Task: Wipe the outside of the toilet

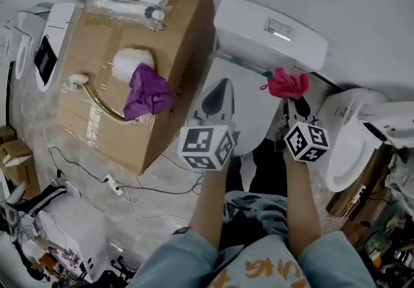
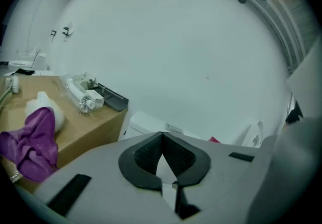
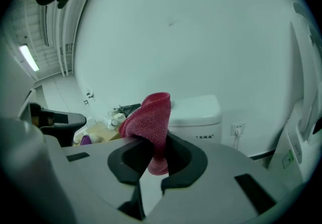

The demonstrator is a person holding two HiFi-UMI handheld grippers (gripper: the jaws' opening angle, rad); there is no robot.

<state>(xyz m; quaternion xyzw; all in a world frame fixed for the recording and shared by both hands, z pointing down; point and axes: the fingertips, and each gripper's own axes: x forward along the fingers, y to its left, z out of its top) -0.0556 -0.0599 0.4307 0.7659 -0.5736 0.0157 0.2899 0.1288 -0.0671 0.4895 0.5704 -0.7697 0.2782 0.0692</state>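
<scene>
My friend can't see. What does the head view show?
A person's right gripper holds a red cloth by the tank of a white toilet, while the left gripper, shut and empty, sits over the closed lid. A cardboard box with a purple cloth on top stands to the left.

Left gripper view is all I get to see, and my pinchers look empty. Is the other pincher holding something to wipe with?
Observer: Yes. The right gripper is shut on a red cloth.
Operator: Where's the toilet? I only see its tank.
Observer: In the head view its closed lid lies right in front of the person, just below the tank. The red cloth is held up by the lid's far right corner.
Operator: Is that the only toilet?
Observer: No. The head view shows a second toilet just to the person's right.
</scene>
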